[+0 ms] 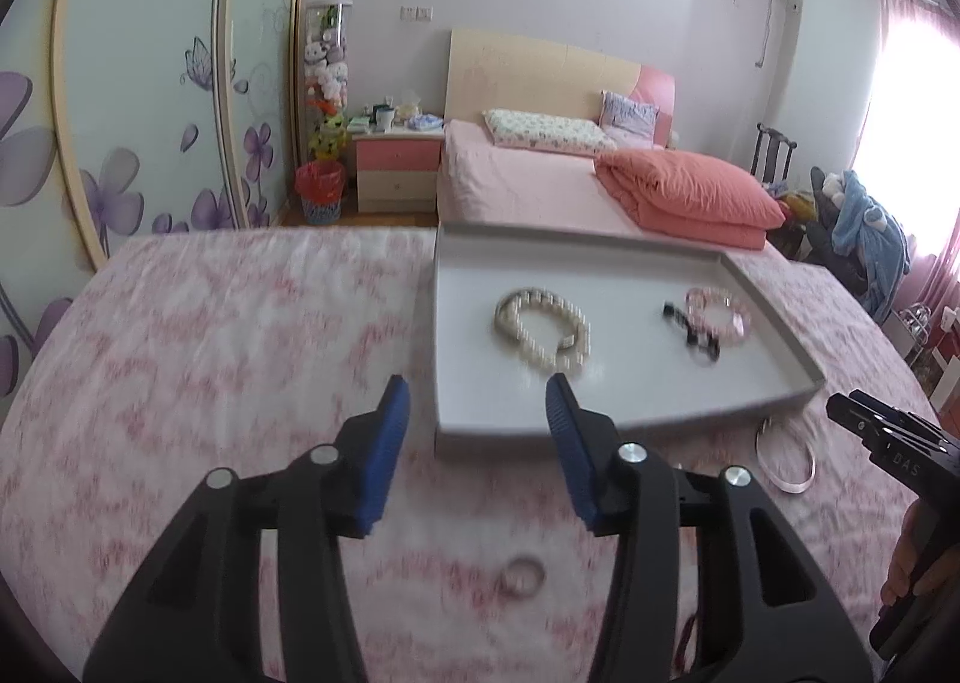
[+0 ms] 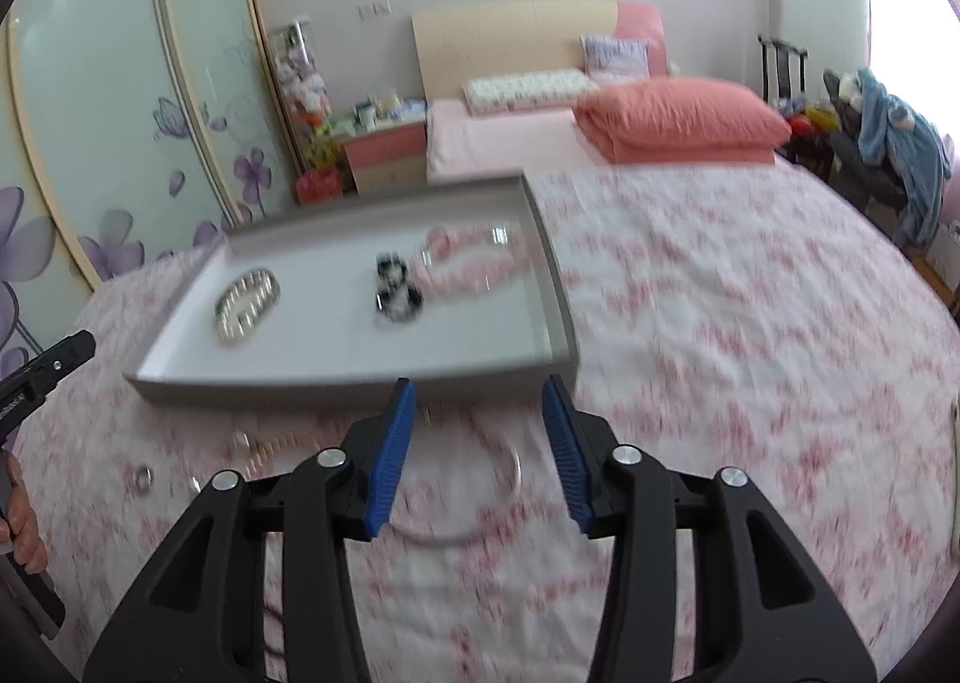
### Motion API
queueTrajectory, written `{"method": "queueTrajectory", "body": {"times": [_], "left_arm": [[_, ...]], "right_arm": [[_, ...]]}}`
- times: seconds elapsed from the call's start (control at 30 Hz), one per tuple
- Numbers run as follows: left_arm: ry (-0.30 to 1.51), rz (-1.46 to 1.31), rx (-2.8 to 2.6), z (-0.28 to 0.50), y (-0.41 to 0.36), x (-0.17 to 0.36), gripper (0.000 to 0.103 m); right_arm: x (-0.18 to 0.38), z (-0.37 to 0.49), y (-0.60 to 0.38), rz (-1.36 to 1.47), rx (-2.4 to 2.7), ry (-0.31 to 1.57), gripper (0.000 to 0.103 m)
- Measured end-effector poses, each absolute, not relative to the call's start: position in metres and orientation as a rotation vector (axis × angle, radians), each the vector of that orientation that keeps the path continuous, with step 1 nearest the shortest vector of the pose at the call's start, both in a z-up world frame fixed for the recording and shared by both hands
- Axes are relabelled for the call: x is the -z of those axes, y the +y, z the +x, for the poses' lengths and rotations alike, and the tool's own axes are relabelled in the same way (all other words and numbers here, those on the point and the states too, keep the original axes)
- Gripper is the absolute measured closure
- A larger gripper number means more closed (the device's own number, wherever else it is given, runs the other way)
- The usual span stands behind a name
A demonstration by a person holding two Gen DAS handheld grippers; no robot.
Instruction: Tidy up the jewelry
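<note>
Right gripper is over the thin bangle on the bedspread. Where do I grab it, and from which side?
Take the bangle on its bare right-hand arc, coming straight down with one finger inside the loop and one outside. It lies flat on the bedspread, so only the thin rim offers a hold. The right gripper is open.

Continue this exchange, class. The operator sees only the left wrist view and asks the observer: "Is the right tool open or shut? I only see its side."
Observer: The right tool is open and holds nothing.
Operator: Where is it aimed?
Observer: A thin bangle lies flat on the bedspread, framed between its fingers, just short of the tray.
Operator: Is anything else loose that my own tool hides?
Observer: Yes. What looks like a beaded chain, though blurred, lies left of the bangle, near the tray's near wall.
</note>
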State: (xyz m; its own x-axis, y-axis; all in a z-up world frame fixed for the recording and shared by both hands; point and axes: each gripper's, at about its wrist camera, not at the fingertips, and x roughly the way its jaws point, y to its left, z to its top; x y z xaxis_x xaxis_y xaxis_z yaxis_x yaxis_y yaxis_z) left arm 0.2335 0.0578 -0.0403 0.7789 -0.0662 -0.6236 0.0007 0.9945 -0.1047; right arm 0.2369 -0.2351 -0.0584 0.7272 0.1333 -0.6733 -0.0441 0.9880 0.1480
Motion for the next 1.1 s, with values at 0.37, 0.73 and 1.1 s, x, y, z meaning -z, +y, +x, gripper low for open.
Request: {"method": "queueTrajectory", "body": {"times": [0.37,0.73,1.1], "left_arm": [[0.746,-0.084,0.056,0.204,0.049,0.063,0.038],[0.783,-0.027,0.083,0.193,0.038,0.075,0.032],[0.809,-0.013,0.087,0.191,0.035,0.086,0.031]], "right_arm": [[0.081,0.238,-0.214,0.069,-0.14,0.876,0.019],[0.095,0.25,-0.204,-0.024,-0.103,0.945,0.012],[0.092,0.253,-0.203,-0.026,-0.106,0.918,0.025]]}}
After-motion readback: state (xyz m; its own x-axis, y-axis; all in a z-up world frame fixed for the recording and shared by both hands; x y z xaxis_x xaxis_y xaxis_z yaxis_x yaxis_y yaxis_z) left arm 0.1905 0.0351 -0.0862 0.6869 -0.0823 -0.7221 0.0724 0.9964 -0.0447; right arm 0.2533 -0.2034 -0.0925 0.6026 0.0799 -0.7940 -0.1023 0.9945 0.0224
